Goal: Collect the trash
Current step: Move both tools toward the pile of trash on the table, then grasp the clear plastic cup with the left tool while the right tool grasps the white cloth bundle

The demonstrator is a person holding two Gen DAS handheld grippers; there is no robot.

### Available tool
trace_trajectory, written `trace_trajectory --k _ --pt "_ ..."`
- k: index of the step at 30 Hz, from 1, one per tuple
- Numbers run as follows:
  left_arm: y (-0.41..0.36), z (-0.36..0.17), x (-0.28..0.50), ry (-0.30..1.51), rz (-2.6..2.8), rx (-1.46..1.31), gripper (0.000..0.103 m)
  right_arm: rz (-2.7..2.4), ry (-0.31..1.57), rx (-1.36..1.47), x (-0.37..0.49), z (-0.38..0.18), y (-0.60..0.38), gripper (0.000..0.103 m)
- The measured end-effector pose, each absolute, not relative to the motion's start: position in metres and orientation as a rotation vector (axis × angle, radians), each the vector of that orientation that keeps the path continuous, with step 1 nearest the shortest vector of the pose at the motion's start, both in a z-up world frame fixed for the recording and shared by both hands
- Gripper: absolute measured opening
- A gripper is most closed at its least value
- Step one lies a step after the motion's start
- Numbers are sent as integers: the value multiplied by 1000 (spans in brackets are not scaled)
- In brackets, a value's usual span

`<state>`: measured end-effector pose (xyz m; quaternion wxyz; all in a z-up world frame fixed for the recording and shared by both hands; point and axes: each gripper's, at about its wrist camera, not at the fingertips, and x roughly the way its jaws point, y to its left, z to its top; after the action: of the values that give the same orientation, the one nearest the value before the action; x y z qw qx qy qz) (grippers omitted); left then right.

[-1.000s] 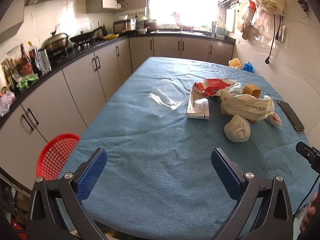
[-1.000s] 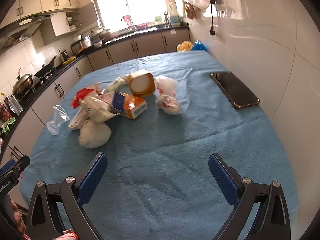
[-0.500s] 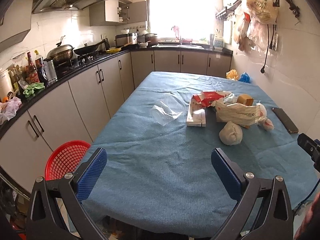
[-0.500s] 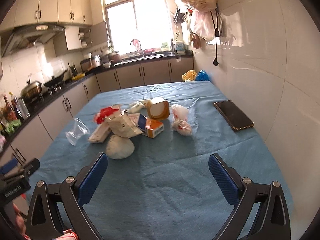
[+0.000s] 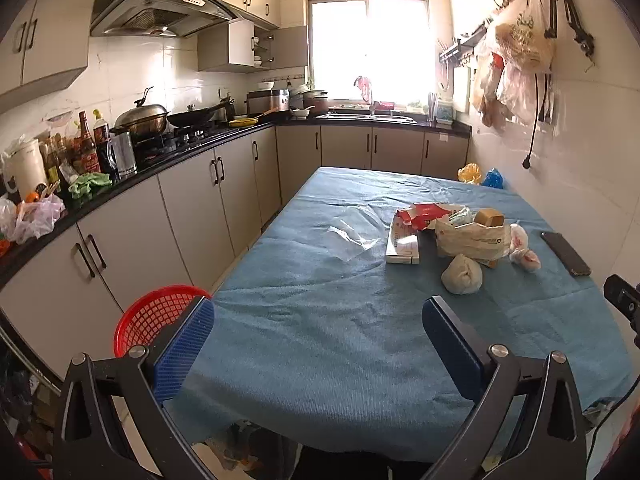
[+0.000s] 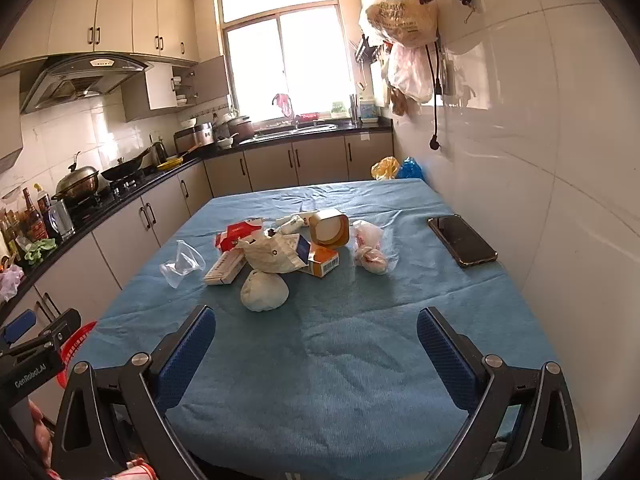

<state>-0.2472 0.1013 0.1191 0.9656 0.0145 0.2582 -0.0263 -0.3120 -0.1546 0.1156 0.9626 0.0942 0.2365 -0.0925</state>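
Observation:
A heap of trash lies mid-table on the blue cloth: a crumpled white wad [image 5: 461,274] [image 6: 264,290], a paper bag [image 5: 472,236] [image 6: 272,254], a flat white box [image 5: 402,243] [image 6: 225,268], a red wrapper [image 5: 424,212], an orange carton [image 6: 323,261], a brown tub [image 6: 330,228], a knotted plastic bag [image 6: 370,250] and a clear plastic bag [image 5: 352,232] [image 6: 182,266]. My left gripper [image 5: 318,346] and right gripper [image 6: 316,346] are both open and empty, back over the table's near edge, well short of the heap.
A red mesh basket [image 5: 150,316] stands on the floor left of the table. A black phone [image 5: 566,253] [image 6: 462,240] lies at the table's right edge by the tiled wall. Kitchen cabinets [image 5: 192,204] run along the left. Bags hang on the right wall [image 6: 404,16].
Both grippers have pulled back and tilted up, so the trash looks farther off and more of the kitchen shows. Both stay open and empty. The trash has not moved.

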Motion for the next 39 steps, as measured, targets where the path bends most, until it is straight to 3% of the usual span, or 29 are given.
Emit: trace_trajectory --k 20,39 --pt "111 109 -220 586 -12 27 103 -167 521 198 -301 108 -152 103" --pt "124 72 -51 825 -95 -79 103 -57 718 259 -174 49 -170 103"
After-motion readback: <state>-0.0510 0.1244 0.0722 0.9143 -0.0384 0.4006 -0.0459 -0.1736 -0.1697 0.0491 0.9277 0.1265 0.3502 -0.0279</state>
